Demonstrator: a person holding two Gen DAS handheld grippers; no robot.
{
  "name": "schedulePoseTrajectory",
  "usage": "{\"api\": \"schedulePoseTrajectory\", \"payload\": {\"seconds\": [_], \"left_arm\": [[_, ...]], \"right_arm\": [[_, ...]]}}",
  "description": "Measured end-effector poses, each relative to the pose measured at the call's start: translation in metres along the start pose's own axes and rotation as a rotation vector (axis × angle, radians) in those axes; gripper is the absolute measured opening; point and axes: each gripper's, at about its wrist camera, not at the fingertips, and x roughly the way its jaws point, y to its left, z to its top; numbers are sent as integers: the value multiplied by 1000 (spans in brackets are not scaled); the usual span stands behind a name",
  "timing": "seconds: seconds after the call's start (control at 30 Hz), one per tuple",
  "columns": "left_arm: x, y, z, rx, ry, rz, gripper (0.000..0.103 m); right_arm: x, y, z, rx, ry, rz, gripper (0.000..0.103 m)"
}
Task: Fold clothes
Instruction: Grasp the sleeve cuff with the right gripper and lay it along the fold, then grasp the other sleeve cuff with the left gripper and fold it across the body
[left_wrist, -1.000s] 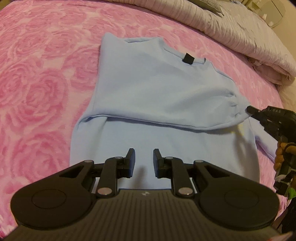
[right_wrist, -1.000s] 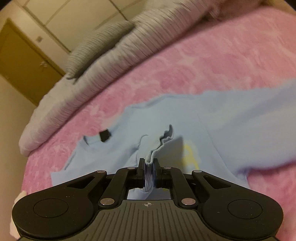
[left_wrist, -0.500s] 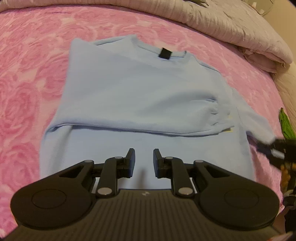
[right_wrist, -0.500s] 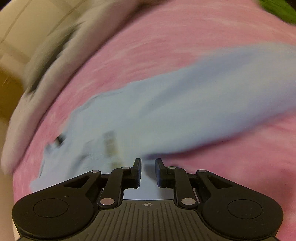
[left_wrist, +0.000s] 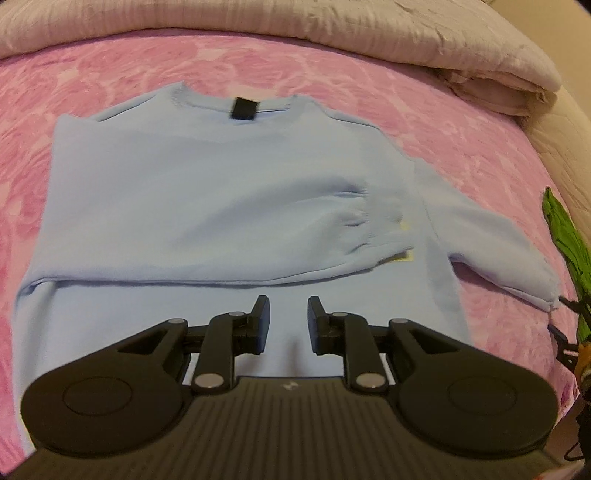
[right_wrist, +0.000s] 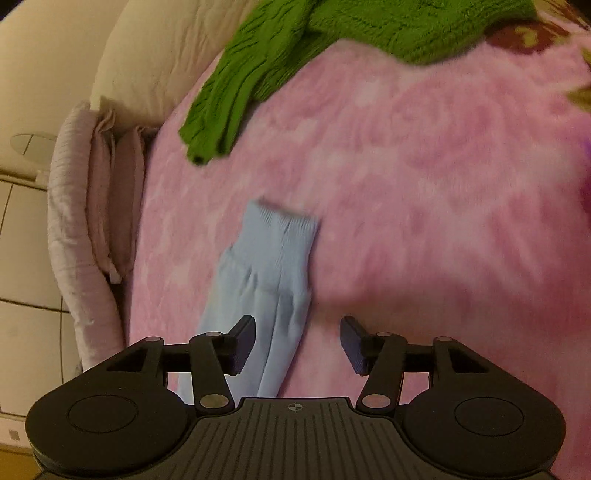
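Sweatshirt (left_wrist: 207, 192) lay flat on the pink blanket (left_wrist: 461, 122), one sleeve folded across its chest. Left gripper (left_wrist: 288, 314) hovered over the hem, jaws opening, nothing between. Right gripper (right_wrist: 297, 332) was spreading above the other sleeve's cuff (right_wrist: 277, 236), not pinching it.

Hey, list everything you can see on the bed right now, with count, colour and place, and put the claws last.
sweatshirt: one, light blue, flat on the bedspread, one sleeve folded across the chest, black tag at the collar
unfolded sleeve: one, light blue, stretched out on the bedspread
green knit garment: one, green, beyond the sleeve cuff
bedspread: one, pink floral, under everything
quilt: one, beige, bunched along the far edge
left claw: black, above the sweatshirt, opening, nothing between its fingers
right claw: black, opening over the sleeve, not gripping it
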Motion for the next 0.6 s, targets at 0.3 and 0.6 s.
{"api": "schedulePoseTrajectory", "payload": {"seconds": [0.3,0.6], "left_arm": [[1,-19,-1,8,-9,0,17],[-22,8,-5,-87,-47,34,17]], "right_arm": [[32,7,19,-61,47,13,44],[1,132,-45,-655,-9,94,24]]}}
